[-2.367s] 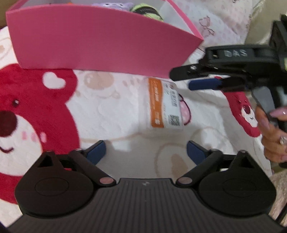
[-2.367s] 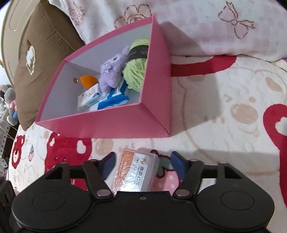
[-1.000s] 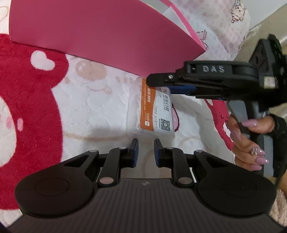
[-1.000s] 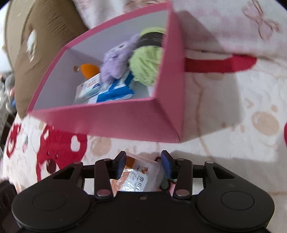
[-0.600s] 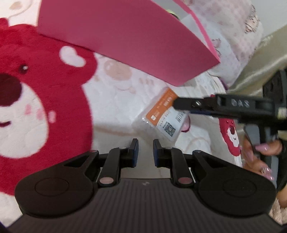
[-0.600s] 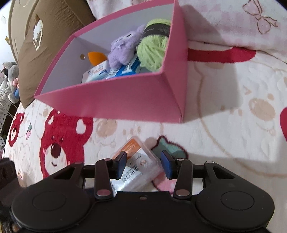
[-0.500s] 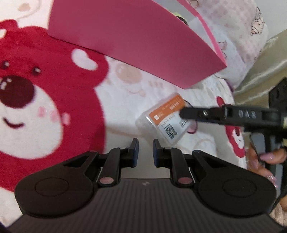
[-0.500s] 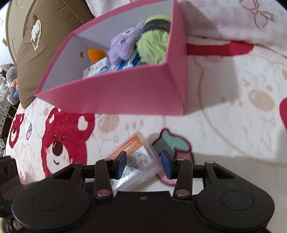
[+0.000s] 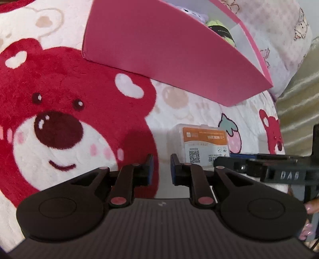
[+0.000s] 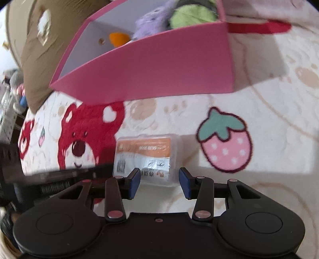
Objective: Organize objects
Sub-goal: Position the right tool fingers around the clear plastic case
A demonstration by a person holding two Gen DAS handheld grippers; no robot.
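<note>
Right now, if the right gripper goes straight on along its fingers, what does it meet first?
Most likely the clear plastic box with the orange label, lying on the bear blanket just ahead of the right gripper. Depth is uncertain; the pink box lies farther on.

The blanket [image 9: 59, 83] is seen as plush, fuzzy cloth. The pink box [image 9: 169, 51] is made of smooth, matt card, white inside. The small case [image 10: 146, 157] is clear glossy plastic under a paper label. The yarn ball [image 10: 193, 14] and purple toy [image 10: 151, 20] are shown as soft and fluffy.
</note>
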